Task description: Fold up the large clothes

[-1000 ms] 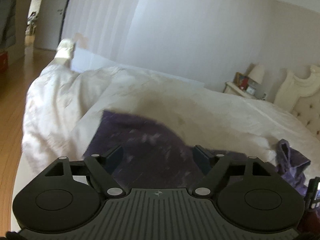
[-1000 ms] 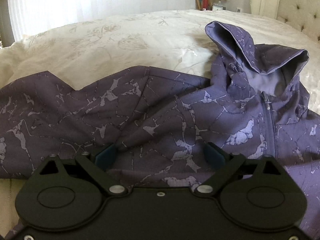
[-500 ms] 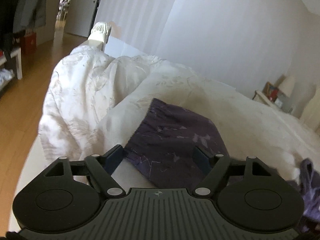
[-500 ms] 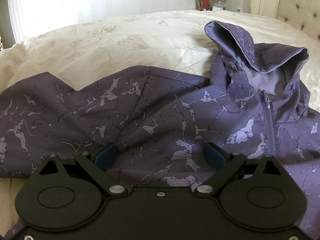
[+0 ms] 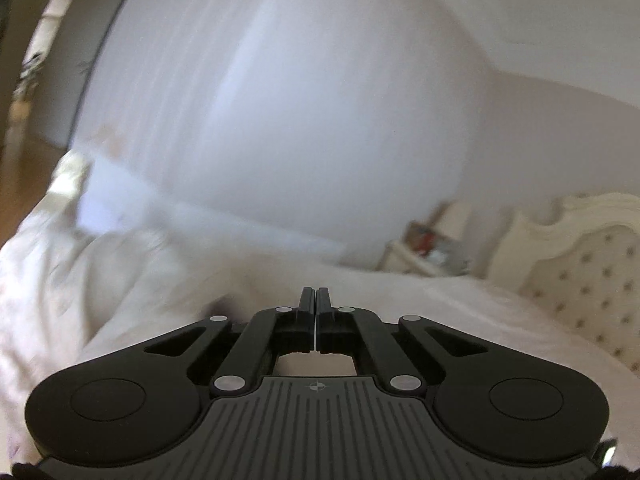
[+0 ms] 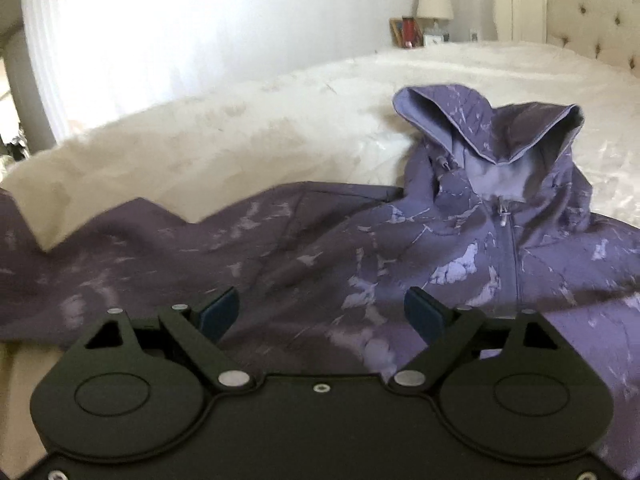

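A purple patterned hooded jacket (image 6: pixel 400 248) lies spread on the white bed (image 6: pixel 240 136), its hood (image 6: pixel 492 128) toward the headboard and a sleeve stretching left. My right gripper (image 6: pixel 320 312) is open just above the jacket's chest, holding nothing. My left gripper (image 5: pixel 316 300) is shut, fingers pressed together. The left wrist view is blurred; only a small dark purple patch (image 5: pixel 224 306) of cloth shows beside the fingers, and I cannot tell whether cloth is pinched.
A tufted cream headboard (image 5: pixel 580 272) stands at the right. A nightstand with a lamp (image 6: pixel 434 0) and small items sits against the white wall. Rumpled white duvet (image 5: pixel 60 272) hangs at the bed's left edge, with wooden floor beyond.
My left gripper has shut and tilted upward, so the purple sleeve has nearly dropped out of its view. My right gripper has pulled back and risen slightly, staying open.
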The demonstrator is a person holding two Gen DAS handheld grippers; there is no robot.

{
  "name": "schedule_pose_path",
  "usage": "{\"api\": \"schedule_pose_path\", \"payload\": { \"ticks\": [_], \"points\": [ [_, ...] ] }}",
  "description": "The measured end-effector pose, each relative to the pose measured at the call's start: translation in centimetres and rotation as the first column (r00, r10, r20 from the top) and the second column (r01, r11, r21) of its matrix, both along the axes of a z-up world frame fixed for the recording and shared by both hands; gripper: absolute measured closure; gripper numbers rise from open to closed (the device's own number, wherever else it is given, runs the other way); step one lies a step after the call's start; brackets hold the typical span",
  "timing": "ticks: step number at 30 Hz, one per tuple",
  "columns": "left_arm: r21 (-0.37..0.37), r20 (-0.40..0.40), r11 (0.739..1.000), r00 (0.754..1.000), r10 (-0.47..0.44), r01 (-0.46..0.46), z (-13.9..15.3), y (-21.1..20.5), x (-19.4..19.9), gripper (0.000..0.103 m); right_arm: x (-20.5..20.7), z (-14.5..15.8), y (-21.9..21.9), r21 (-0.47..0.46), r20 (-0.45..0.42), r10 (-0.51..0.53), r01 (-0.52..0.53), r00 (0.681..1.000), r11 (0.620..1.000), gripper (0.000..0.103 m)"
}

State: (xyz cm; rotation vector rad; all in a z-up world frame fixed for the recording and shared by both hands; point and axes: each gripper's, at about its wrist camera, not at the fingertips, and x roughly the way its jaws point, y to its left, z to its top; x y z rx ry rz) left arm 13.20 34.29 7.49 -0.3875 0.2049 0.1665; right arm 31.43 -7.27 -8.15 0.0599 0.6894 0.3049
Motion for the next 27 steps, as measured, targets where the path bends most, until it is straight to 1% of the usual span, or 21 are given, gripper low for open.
{"api": "schedule_pose_path", "payload": {
  "ticks": [1, 3, 4, 5, 6, 7, 8, 9, 11, 12, 13, 14, 16, 17, 19, 22, 25, 27],
  "points": [
    [0.013, 0.019, 1.0, 1.0, -0.025, 0.025, 0.8, -0.9, 0.3, 0.103, -0.8, 0.0, 0.2, -0.006, 0.007, 0.01, -0.01, 1.0, 1.0, 0.013],
    [0.031, 0.029, 0.997, 0.997, -0.075, 0.074, 1.9, -2.4, 1.1, 0.103, -2.3, -0.5, 1.0, -0.043, 0.014, 0.039, -0.039, 0.999, 0.998, 0.013],
    [0.041, 0.03, 0.995, 0.996, -0.088, 0.087, 2.3, -3.1, 1.5, 0.103, -2.7, -1.0, 1.4, -0.068, 0.002, 0.06, -0.059, 0.998, 0.996, 0.013],
    [0.053, 0.028, 0.994, 0.995, -0.095, 0.093, 2.5, -3.8, 1.7, 0.101, -3.0, -2.0, 2.1, -0.102, -0.03, 0.079, -0.082, 0.996, 0.991, 0.013],
    [0.071, 0.02, 0.993, 0.995, -0.1, 0.099, 2.6, -4.5, 2.0, 0.101, -3.2, -2.8, 2.4, -0.122, -0.043, 0.081, -0.086, 0.996, 0.989, 0.013],
    [0.089, 0.011, 0.991, 0.995, -0.102, 0.101, 2.6, -5.2, 2.2, 0.101, -3.5, -3.3, 2.4, -0.125, -0.025, 0.076, -0.078, 0.997, 0.989, 0.012],
    [0.103, -0.001, 0.99, 0.995, -0.102, 0.101, 2.5, -5.5, 2.3, 0.092, -3.6, -3.5, 2.3, -0.114, -0.011, 0.072, -0.073, 0.997, 0.991, 0.012],
    [0.121, -0.017, 0.987, 0.995, -0.101, 0.102, 2.1, -5.9, 2.4, 0.084, -3.6, -3.5, 2.1, -0.102, -0.014, 0.07, -0.071, 0.997, 0.992, 0.012],
    [0.15, -0.056, 0.984, 0.994, -0.089, 0.097, 1.1, -6.1, 2.2, 0.034, -3.3, -3.3, 1.8, -0.088, -0.026, 0.074, -0.076, 0.997, 0.993, 0.011],
    [0.153, -0.069, 0.984, 0.995, -0.078, 0.088, 0.4, -5.6, 1.8, 0.03, -3.2, -3.3, 1.7, -0.089, -0.028, 0.077, -0.08, 0.997, 0.993, 0.01],
    [0.152, -0.077, 0.985, 0.995, -0.067, 0.078, -0.2, -5.3, 1.5, 0.029, -3.2, -3.4, 1.6, -0.09, -0.027, 0.082, -0.084, 0.996, 0.992, 0.01],
    [0.152, -0.092, 0.986, 0.994, -0.053, 0.067, -0.9, -5.0, 1.0, 0.026, -3.2, -3.4, 1.6, -0.089, -0.025, 0.085, -0.087, 0.996, 0.992, 0.01],
    [0.156, -0.146, 0.987, 0.989, -0.016, 0.039, -2.4, -4.3, 0.3, 0.021, -3.2, -3.6, 1.4, -0.082, -0.019, 0.085, -0.087, 0.996, 0.993, 0.009],
    [0.156, -0.17, 0.987, 0.986, 0.004, 0.023, -3.0, -4.0, -0.1, 0.02, -3.3, -3.7, 1.4, -0.08, -0.016, 0.085, -0.086, 0.996, 0.993, 0.009],
    [0.15, -0.227, 0.989, 0.973, 0.042, -0.008, -4.6, -3.0, -0.9, 0.019, -3.5, -3.7, 1.5, -0.08, -0.014, 0.084, -0.084, 0.996, 0.993, 0.009],
    [0.111, -0.306, 0.992, 0.948, 0.091, -0.06, -7.0, -1.3, -1.7, 0.017, -3.5, -3.7, 1.5, -0.077, -0.014, 0.087, -0.087, 0.996, 0.993, 0.008],
    [0.082, -0.347, 0.988, 0.926, 0.149, -0.128, -8.6, 0.6, -2.1, 0.017, -3.5, -3.7, 1.4, -0.076, -0.015, 0.089, -0.09, 0.996, 0.993, 0.008],
    [0.06, -0.358, 0.985, 0.918, 0.17, -0.159, -9.4, 1.5, -1.9, 0.017, -3.4, -3.7, 1.4, -0.077, -0.015, 0.089, -0.09, 0.996, 0.993, 0.008]
  ]
}}
